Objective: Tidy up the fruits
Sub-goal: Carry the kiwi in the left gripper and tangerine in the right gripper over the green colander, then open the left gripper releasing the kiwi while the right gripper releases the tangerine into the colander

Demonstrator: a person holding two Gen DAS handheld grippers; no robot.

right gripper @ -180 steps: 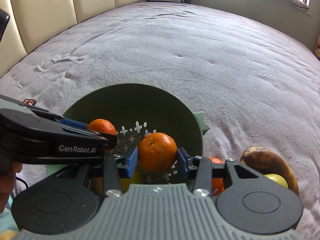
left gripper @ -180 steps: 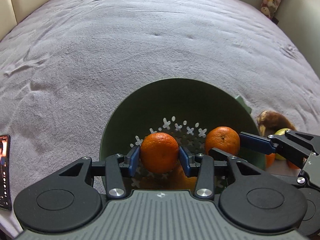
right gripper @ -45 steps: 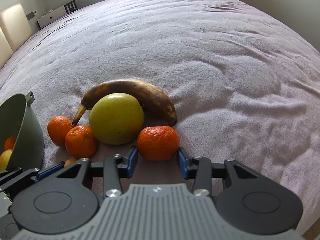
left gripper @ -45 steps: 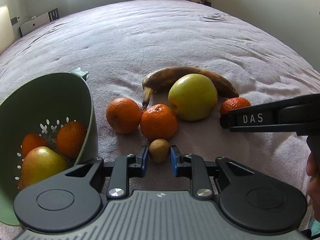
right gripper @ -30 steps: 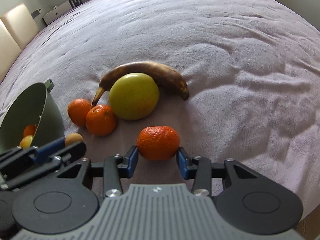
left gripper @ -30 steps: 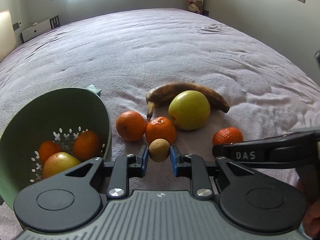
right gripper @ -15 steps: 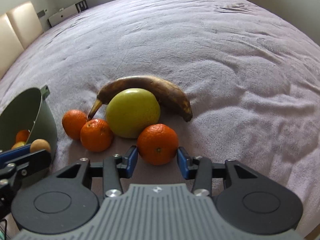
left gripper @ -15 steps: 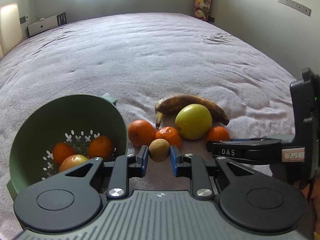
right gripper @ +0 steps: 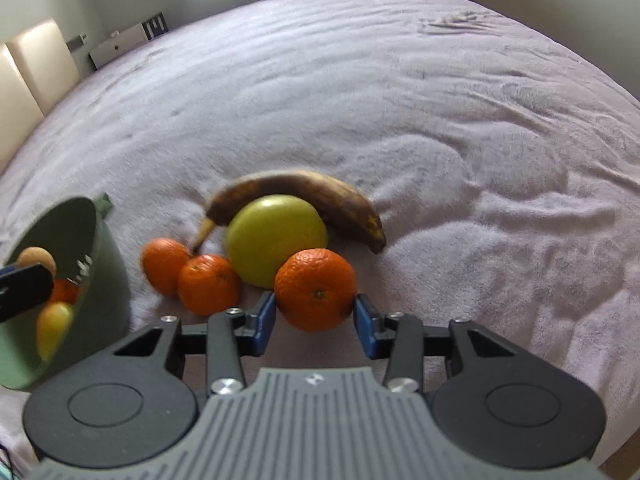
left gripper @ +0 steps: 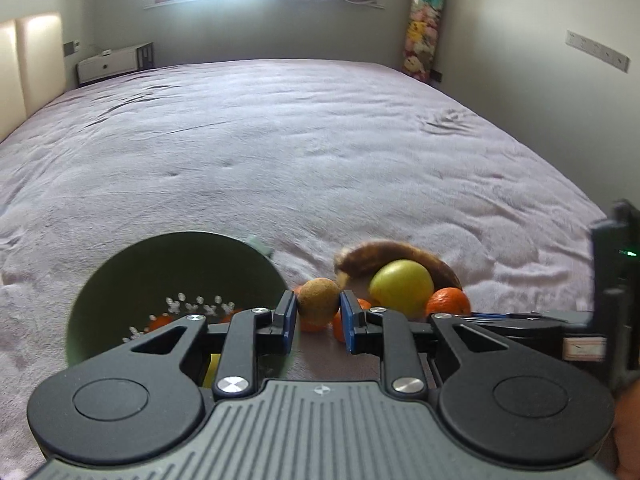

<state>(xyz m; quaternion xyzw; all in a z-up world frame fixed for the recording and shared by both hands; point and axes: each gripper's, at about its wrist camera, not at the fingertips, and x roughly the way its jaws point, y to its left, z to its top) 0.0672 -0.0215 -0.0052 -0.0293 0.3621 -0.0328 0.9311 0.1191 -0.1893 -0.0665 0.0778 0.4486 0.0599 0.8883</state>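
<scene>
My left gripper (left gripper: 318, 311) is shut on a small brown kiwi (left gripper: 319, 301), held above the bed just right of the green colander (left gripper: 120, 272). The colander holds oranges (left gripper: 160, 321) and a yellowish apple (right gripper: 54, 326). My right gripper (right gripper: 315, 312) is shut on an orange (right gripper: 315, 290), lifted in front of the fruit pile. On the bed lie a green apple (right gripper: 276, 240), a browned banana (right gripper: 320, 192) and two oranges (right gripper: 208, 284). The left gripper with the kiwi also shows in the right wrist view (right gripper: 28, 276), over the colander.
The fruit lies on a wide mauve bedspread (left gripper: 300, 152). A padded headboard (left gripper: 28, 68) stands at the left, a low white cabinet (left gripper: 112, 65) at the back, and plush toys (left gripper: 424, 32) in the far corner. The right gripper's body (left gripper: 560, 320) is close on my right.
Both grippers have lifted their fruit off the bed, the kiwi in the left and the orange in the right. The left gripper has moved left toward the colander.
</scene>
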